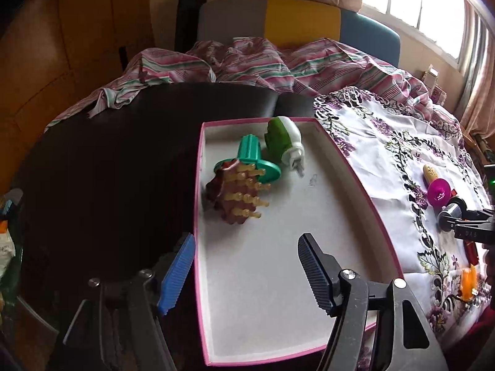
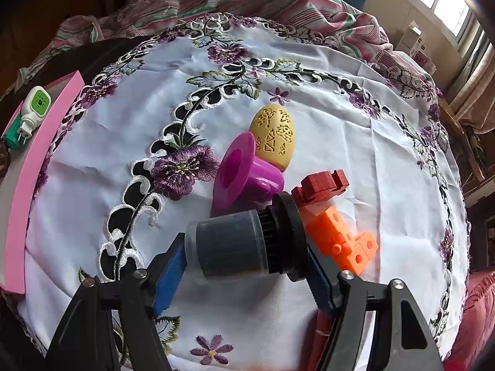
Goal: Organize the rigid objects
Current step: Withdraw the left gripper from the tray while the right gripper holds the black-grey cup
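- The grey cylinder [image 2: 230,245] is gripped endwise by the right gripper [image 2: 247,266] at 6 o'clock — rigid, smooth, probably light and slippery.
- The left gripper [image 1: 246,275] is held wide and empty over the pink box [image 1: 355,182].

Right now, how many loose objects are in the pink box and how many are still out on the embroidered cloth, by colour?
In the pink box:
green: 2 (teal flanged piece, green-and-white plug-in)
brown: 1 (spiked piece)

On the embroidered cloth:
yellow: 1 (egg)
magenta: 1 (funnel shape)
red: 1 (block)
orange: 1 (block piece)
grey and black: 1 (cylinder), between the right gripper's jaws

Total: 8
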A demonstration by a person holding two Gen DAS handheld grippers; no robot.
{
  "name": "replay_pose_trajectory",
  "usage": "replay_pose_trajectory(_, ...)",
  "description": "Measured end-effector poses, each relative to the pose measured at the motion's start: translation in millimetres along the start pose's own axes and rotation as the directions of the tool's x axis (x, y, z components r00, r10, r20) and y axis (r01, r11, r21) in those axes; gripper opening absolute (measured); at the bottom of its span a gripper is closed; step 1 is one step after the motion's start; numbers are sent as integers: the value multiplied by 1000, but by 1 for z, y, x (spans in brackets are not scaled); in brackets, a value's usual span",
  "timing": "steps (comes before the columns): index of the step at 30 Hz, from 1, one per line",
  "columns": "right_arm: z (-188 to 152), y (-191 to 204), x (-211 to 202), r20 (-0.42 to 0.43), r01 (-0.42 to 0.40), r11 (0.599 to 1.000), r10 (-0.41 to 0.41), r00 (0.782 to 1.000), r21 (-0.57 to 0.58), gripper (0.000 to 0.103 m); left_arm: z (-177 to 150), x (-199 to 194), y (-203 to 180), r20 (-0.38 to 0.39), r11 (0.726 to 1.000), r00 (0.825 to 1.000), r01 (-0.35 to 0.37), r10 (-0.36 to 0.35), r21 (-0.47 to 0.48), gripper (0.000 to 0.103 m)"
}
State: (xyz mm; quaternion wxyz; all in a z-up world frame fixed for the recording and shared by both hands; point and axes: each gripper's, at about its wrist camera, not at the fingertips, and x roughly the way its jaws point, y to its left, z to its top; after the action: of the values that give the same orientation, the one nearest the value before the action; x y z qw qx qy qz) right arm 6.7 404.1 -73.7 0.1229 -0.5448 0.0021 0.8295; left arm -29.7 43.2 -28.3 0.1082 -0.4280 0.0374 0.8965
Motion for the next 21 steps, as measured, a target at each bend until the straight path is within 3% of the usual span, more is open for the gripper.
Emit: replay_pose_trajectory(21, -1, 2, 0, 1, 11, 1000, -11, 1000, -14, 71, -17, -5, 44, -23, 996, 999, -49, 48, -79, 75)
